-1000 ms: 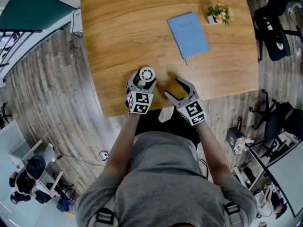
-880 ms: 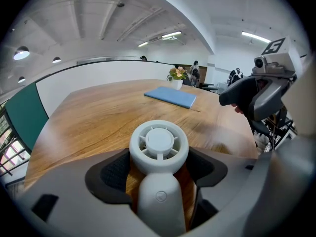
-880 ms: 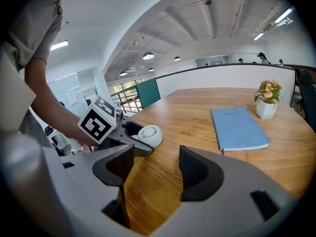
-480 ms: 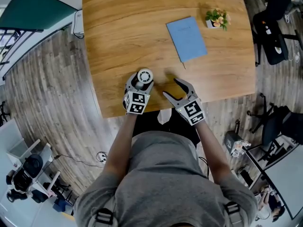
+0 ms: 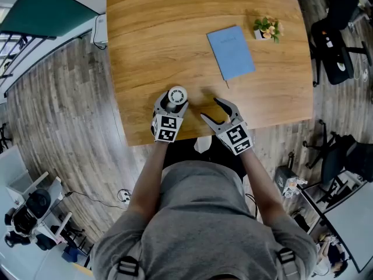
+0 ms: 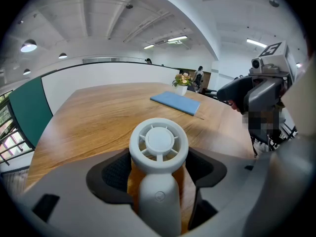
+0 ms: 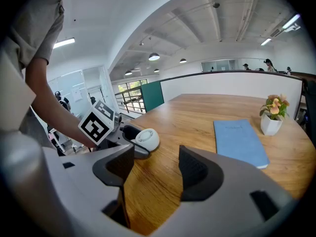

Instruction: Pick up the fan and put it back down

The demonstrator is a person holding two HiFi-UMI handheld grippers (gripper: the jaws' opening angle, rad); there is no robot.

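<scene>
Left tool point(image 5: 176, 100) just closed on one fan point(image 6: 159, 141), one notebook point(image 5: 231, 52)

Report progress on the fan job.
Done: the left gripper has just been closing its jaws on the white plastic handheld fan, pads at its round head. In hand: that grip, low by the wooden table. Left: lift it, set it back down. The right gripper is open, empty.

The left tool point(image 5: 173, 100) has just been closed on the fan point(image 6: 158, 142); the right tool point(image 5: 211, 108) is held alongside, jaws apart and empty, angled downward.
</scene>
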